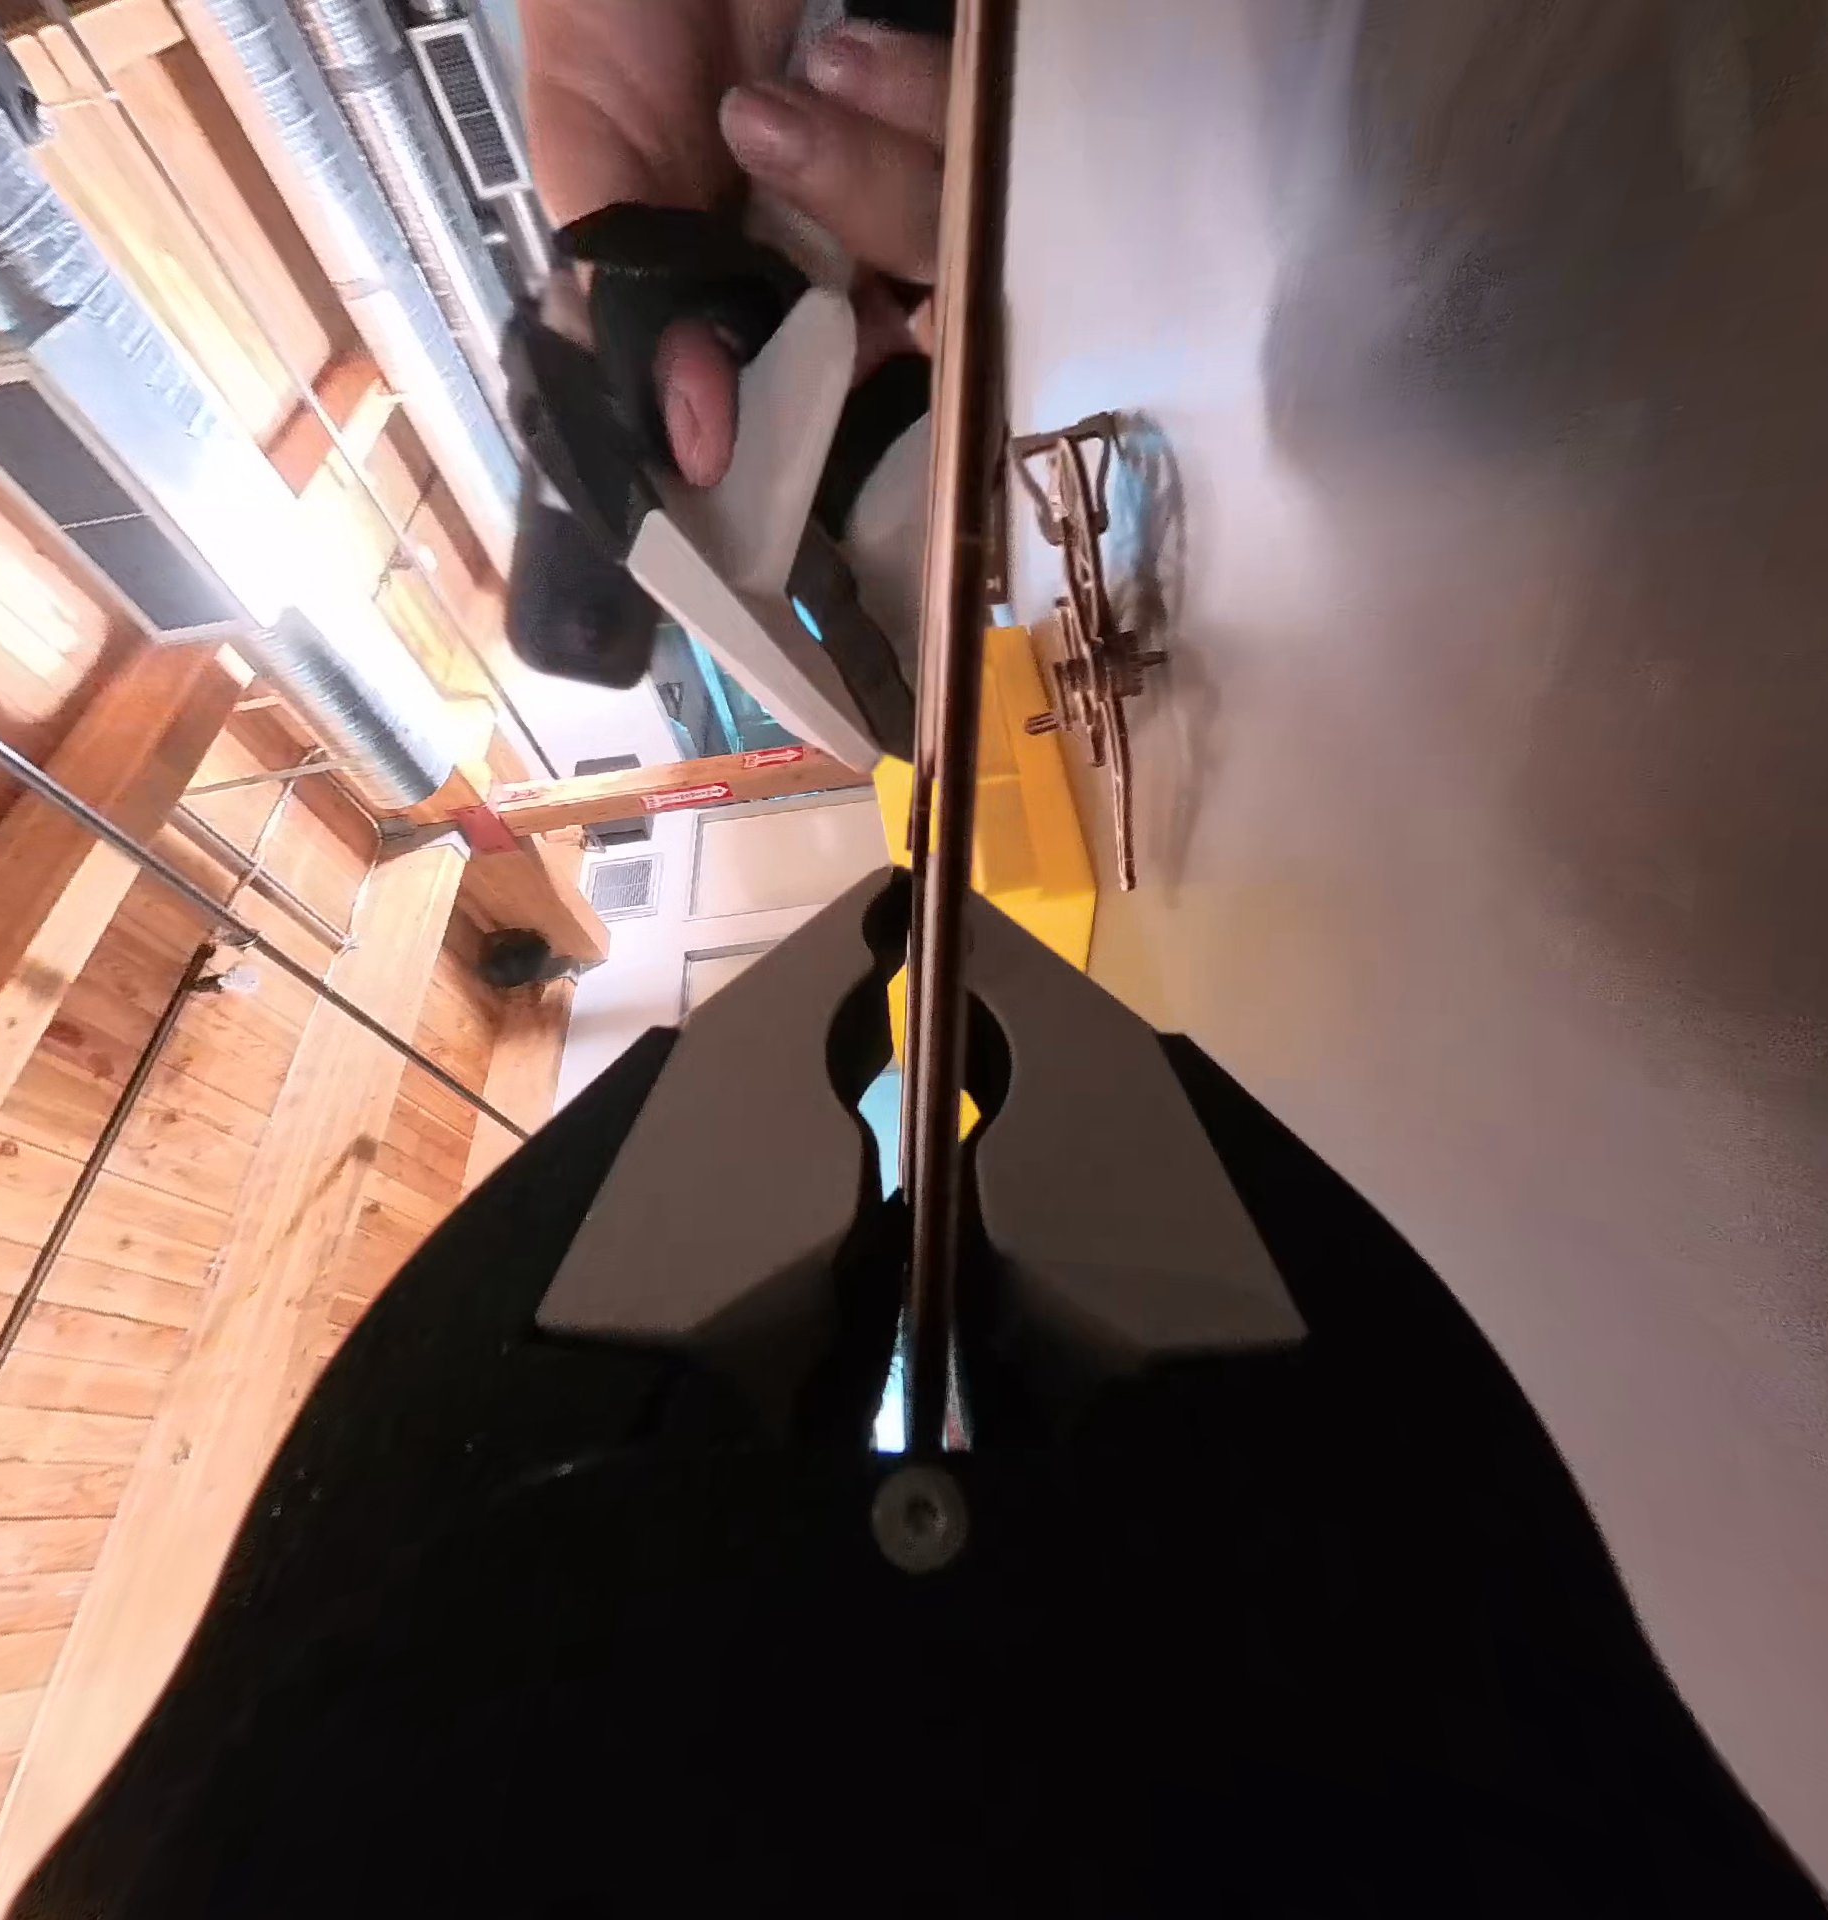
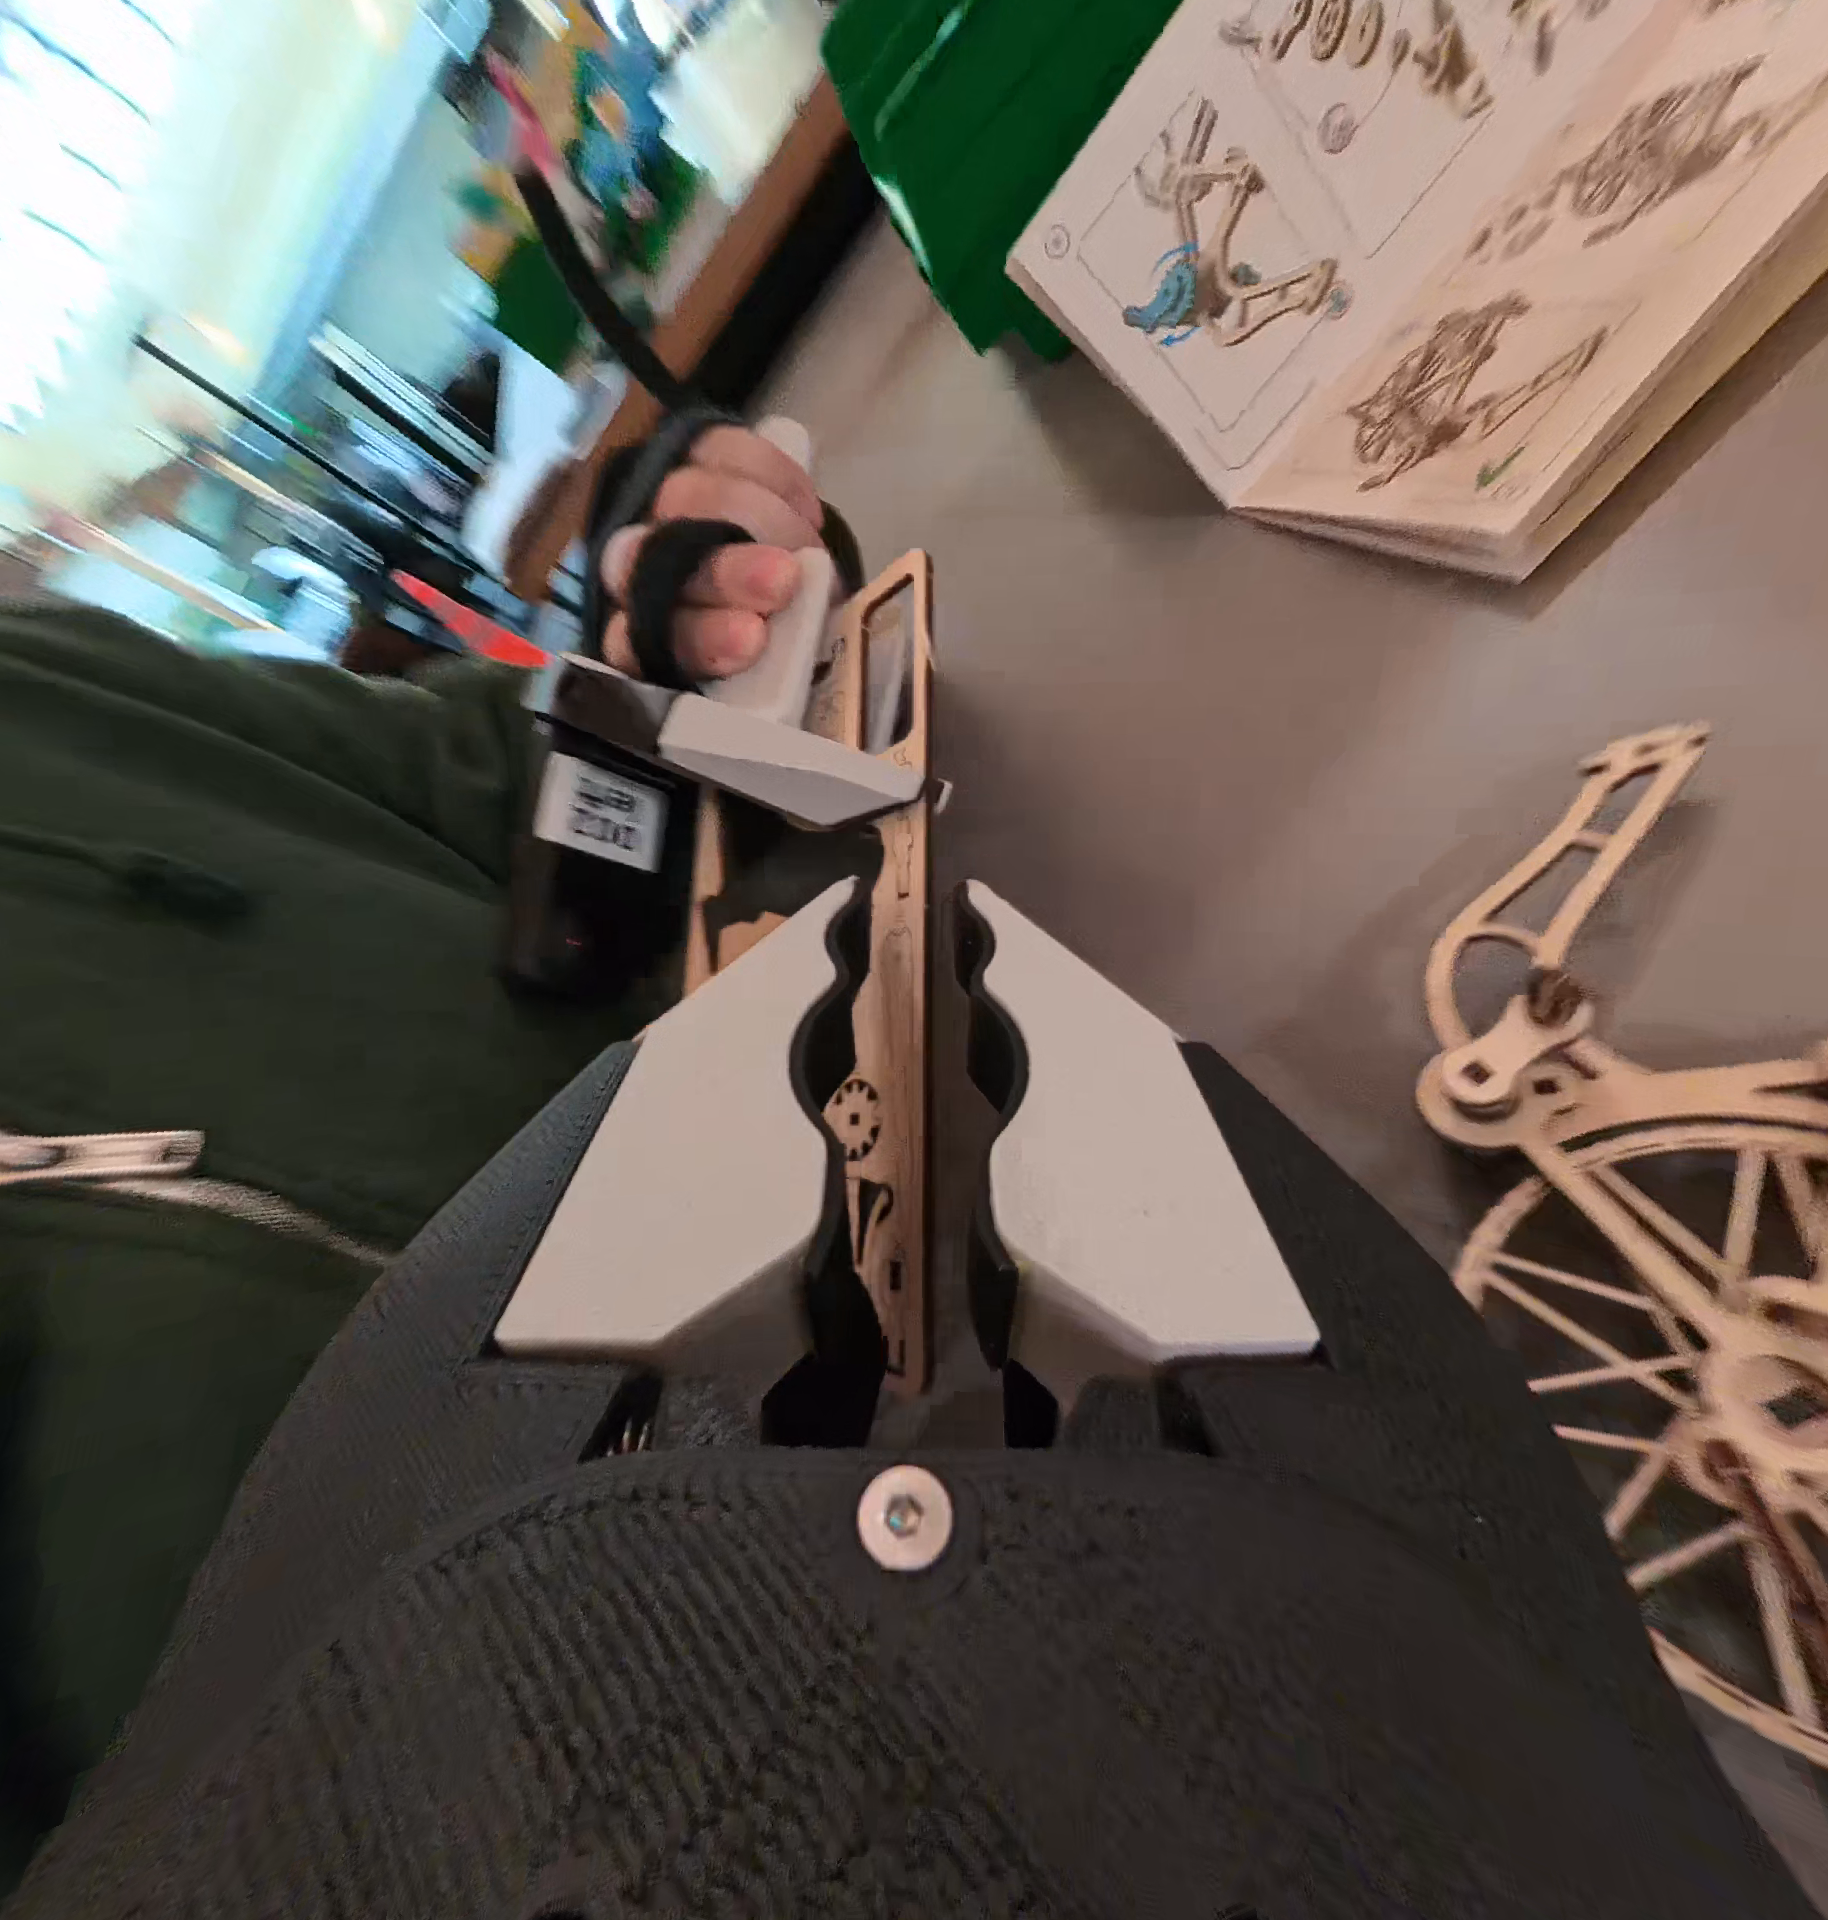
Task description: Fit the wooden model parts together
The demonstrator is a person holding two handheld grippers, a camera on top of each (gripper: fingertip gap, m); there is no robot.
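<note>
A thin wooden parts sheet (image 1: 946, 520) stands edge-on between both grippers, above the grey table (image 2: 1201, 779). My left gripper (image 1: 915, 883) is shut on it; the right wrist view shows it clamping the sheet farther along (image 2: 889, 805). My right gripper (image 2: 910, 888) has its jaws narrowly apart around the same sheet (image 2: 894, 1091), with a thin gap showing at the tips. A half-built wooden model with a spoked wheel (image 2: 1668, 1299) lies on the table to the right, and it also shows in the left wrist view (image 1: 1086, 623).
An open instruction booklet (image 2: 1409, 260) lies at the far right with a green bin (image 2: 951, 156) behind it. A yellow bin (image 1: 1024, 821) stands on the table beyond the sheet. A person's dark green clothing (image 2: 214, 935) fills the left side.
</note>
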